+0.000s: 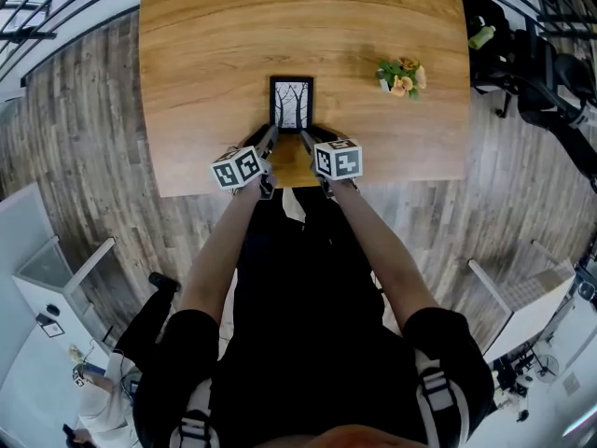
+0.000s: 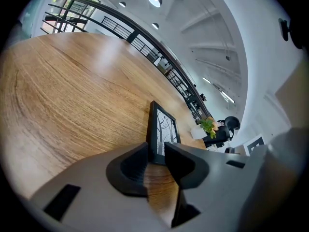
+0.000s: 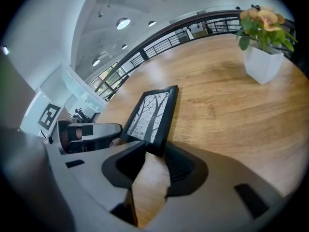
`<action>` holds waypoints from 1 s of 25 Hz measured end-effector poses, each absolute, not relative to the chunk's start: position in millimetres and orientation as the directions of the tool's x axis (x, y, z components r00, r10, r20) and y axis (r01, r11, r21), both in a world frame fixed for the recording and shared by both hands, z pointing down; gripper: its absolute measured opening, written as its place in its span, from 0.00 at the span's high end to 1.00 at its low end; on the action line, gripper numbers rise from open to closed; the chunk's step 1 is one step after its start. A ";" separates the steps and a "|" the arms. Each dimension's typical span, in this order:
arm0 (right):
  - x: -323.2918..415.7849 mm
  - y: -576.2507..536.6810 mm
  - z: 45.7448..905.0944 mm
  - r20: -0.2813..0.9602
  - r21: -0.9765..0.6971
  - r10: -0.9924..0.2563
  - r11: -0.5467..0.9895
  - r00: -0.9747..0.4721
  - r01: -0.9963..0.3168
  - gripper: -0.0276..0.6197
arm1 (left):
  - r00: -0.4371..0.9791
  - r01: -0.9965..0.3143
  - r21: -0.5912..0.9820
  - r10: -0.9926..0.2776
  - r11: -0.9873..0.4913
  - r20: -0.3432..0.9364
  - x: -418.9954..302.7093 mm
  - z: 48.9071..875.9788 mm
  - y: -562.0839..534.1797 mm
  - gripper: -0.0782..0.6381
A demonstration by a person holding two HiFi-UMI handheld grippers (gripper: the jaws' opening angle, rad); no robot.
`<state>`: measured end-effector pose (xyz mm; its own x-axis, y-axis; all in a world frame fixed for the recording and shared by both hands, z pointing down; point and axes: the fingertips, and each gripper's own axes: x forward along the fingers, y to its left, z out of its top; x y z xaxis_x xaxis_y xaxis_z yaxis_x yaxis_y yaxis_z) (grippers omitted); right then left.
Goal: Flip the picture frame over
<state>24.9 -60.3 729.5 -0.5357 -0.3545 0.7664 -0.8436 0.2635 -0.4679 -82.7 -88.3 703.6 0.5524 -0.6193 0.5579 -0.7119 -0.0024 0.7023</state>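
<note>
You took the probably light, stiff, breakable picture frame [image 1: 291,103] at its near corners: left hand-held gripper [image 2: 155,151] clamped on, right hand-held gripper [image 3: 155,149] with jaws apart.

Wooden worktop [image 1: 205,54], plank floor [image 1: 84,138] all round it. Black picture frame [image 1: 291,104] lies flat mid-worktop, tree print facing up, long sides running 12 to 6. At its 7 o'clock corner the left gripper [image 1: 272,131], at its 5 o'clock corner the right gripper [image 1: 305,133], both reaching in from the near edge. Small potted flowers [image 1: 401,77] at 2 o'clock from the frame, well apart.
</note>
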 end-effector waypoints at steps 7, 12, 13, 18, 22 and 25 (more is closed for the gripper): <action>31.9 -57.4 729.0 0.764 -0.469 -0.360 0.262 -0.536 -0.844 0.73 | 0.578 -0.671 0.742 -0.621 0.008 0.529 -77.9 702.2 -80.6 0.72; 37.8 -57.5 721.9 0.751 -0.470 -0.376 0.274 -0.543 -0.839 0.73 | 0.560 -0.699 0.714 -0.634 -0.018 0.533 -83.3 695.0 -70.8 0.72; 38.7 -57.4 719.6 0.748 -0.470 -0.379 0.278 -0.545 -0.838 0.73 | 0.561 -0.708 0.706 -0.630 -0.029 0.537 -83.4 693.8 -68.1 0.72; 40.6 -53.1 701.9 0.738 -0.429 -0.380 0.374 -0.558 -0.822 0.76 | 0.611 -0.693 0.715 -0.602 -0.092 0.514 -77.3 675.4 -54.9 0.72; 43.0 -41.2 680.6 0.706 -0.419 -0.374 0.465 -0.601 -0.780 0.88 | 0.618 -0.694 0.705 -0.625 -0.149 0.476 -75.6 648.2 -46.1 0.77; 47.1 -35.7 667.2 0.675 -0.420 -0.379 0.508 -0.633 -0.752 0.94 | 0.612 -0.738 0.630 -0.632 -0.242 0.475 -75.4 629.8 -43.2 0.81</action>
